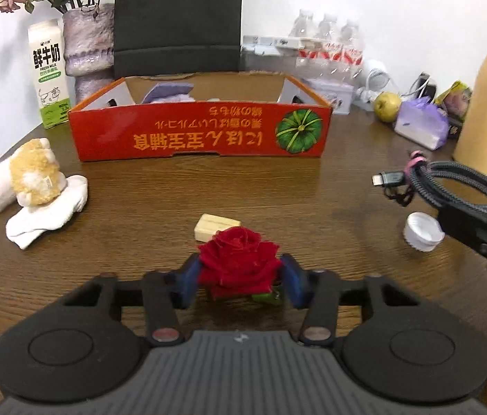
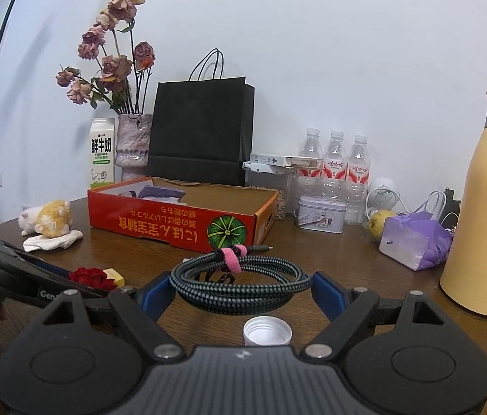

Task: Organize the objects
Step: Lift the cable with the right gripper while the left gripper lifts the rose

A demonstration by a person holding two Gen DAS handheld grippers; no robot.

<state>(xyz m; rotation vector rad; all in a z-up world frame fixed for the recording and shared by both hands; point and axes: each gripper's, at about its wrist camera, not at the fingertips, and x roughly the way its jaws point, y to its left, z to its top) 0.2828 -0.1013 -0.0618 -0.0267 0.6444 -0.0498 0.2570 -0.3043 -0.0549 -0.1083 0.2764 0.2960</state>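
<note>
At the far left of the table (image 1: 139,190), the left wrist view shows a white and tan plush toy (image 1: 18,180) lying on a white cloth (image 1: 48,214). Behind it stand a milk carton (image 1: 49,76) and a vase (image 1: 88,48) of dried roses; only the right wrist view takes in the whole bouquet and the handles of the black paper bag (image 2: 202,128).

The red cardboard box (image 1: 202,131) sits mid-table, its print upside down, a green pumpkin picture at its right end and something purple inside.

In front of it lies a pale yellow block (image 1: 216,226), and just nearer the camera is the red rose (image 1: 240,263): a full, deep red bloom with a bit of green beneath. The left tool (image 1: 240,276) has its blue pads against both sides of the bloom, gripping it low over the table.

Right of that, the right tool (image 2: 241,292) holds a coiled braided cable (image 2: 240,285), bound by a pink strap, pads wide on the coil's two sides. The left wrist view shows the coil raised off the table. A white bottle cap (image 2: 267,331) lies beneath, seen whole in the right wrist view.

Far right stand water bottles (image 2: 335,159), a small tin (image 2: 319,214), a pear (image 1: 387,105), a purple tissue pack (image 2: 413,238) and a tall yellow flask (image 2: 482,207).
</note>
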